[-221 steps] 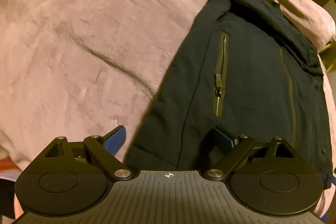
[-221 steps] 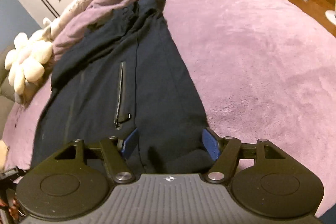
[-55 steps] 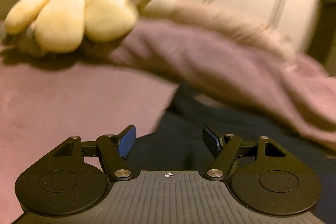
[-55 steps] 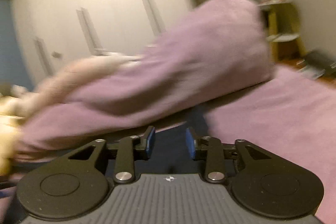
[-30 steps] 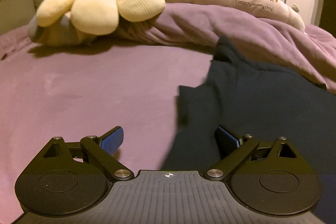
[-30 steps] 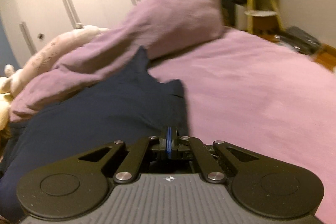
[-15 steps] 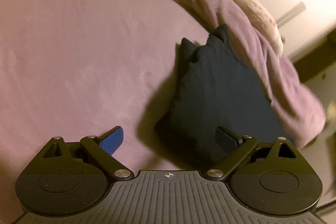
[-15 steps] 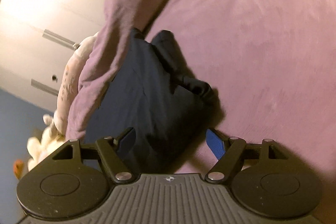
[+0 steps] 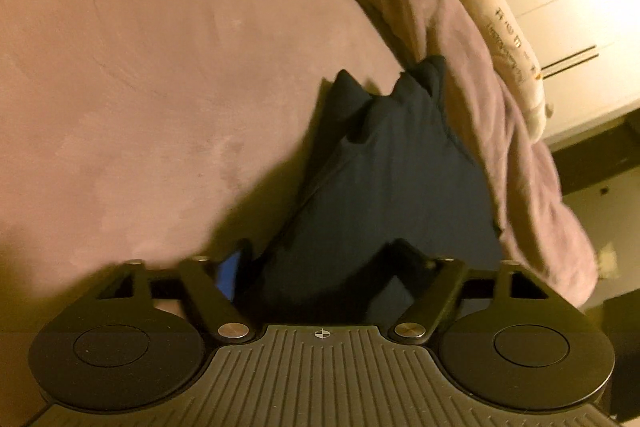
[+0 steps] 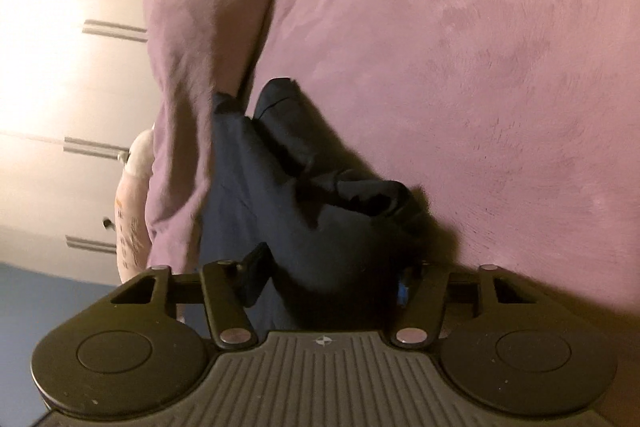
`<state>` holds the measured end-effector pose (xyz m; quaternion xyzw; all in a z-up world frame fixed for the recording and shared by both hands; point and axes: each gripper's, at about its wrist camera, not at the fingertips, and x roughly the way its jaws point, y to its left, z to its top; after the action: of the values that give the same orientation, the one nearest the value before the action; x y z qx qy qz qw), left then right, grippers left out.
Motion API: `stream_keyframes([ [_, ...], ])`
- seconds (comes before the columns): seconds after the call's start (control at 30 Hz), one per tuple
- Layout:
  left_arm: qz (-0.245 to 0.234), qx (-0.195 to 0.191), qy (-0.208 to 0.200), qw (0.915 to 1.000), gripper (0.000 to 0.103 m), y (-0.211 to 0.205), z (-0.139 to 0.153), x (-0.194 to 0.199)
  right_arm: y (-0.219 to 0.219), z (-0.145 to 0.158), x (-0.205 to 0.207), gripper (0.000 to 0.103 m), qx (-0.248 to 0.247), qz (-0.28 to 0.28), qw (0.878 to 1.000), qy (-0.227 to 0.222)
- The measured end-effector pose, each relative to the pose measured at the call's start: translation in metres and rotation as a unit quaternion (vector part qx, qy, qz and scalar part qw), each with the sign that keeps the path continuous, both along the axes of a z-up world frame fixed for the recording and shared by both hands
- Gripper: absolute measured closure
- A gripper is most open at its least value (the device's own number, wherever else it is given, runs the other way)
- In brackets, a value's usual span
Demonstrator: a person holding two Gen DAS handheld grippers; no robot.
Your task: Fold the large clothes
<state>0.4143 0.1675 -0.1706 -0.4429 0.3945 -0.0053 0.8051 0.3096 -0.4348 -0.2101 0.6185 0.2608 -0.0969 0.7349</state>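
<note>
Several layers of dark navy jacket (image 9: 392, 187) lie doubled over on the mauve plush bedspread (image 9: 140, 87), its far edge pushed up against a bunched purple blanket (image 9: 500, 115). I judge it soft and limp but fairly thick: the folded side in the right wrist view bulges in a loose roll (image 10: 360, 187) rather than lying flat, so it will sag and spring open unless pinched through every layer. The near corners, where hem and fold edge stack, look the best places to take hold. The left gripper (image 9: 316, 267) stands wide open with the near edge of the cloth between its fingers, clamping nothing. The right gripper (image 10: 328, 275) is likewise spread wide astride the near edge, nothing held. A cream plush toy (image 9: 508, 27) lies along the blanket, white wardrobe doors (image 10: 60, 87) beyond.
</note>
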Motion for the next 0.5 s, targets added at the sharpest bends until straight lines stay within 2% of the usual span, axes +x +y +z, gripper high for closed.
stream_keyframes([
  [0.03, 0.002, -0.001, 0.002, 1.0, 0.034, 0.0, 0.0, 0.003, 0.0, -0.002, 0.002, 0.047, 0.003, 0.0, 1.0, 0.0],
  [0.1, 0.004, -0.001, 0.008, 1.0, 0.046, 0.0, 0.001, 0.009, -0.001, -0.002, 0.008, 0.049, 0.004, 0.005, 1.0, 0.002],
  [0.13, 0.002, 0.0, 0.01, 1.0, 0.049, -0.002, 0.002, 0.011, -0.002, -0.002, 0.011, 0.051, 0.005, 0.007, 1.0, 0.004],
  [0.2, -0.001, 0.012, 0.005, 0.9999, 0.062, -0.006, 0.008, 0.012, -0.003, 0.002, 0.014, 0.062, -0.003, 0.014, 1.0, 0.011],
  [0.27, -0.011, 0.021, -0.01, 0.9997, 0.069, -0.009, 0.018, 0.008, 0.0, 0.016, 0.014, 0.069, -0.042, 0.028, 0.999, 0.015],
  [0.37, -0.027, 0.014, -0.026, 0.9992, 0.075, -0.006, 0.031, -0.001, 0.009, 0.039, 0.007, 0.075, -0.103, 0.044, 0.994, 0.002],
  [0.5, -0.053, 0.008, -0.046, 0.9975, 0.081, -0.004, 0.049, -0.024, 0.007, 0.057, -0.008, 0.08, -0.121, 0.056, 0.991, -0.01],
])
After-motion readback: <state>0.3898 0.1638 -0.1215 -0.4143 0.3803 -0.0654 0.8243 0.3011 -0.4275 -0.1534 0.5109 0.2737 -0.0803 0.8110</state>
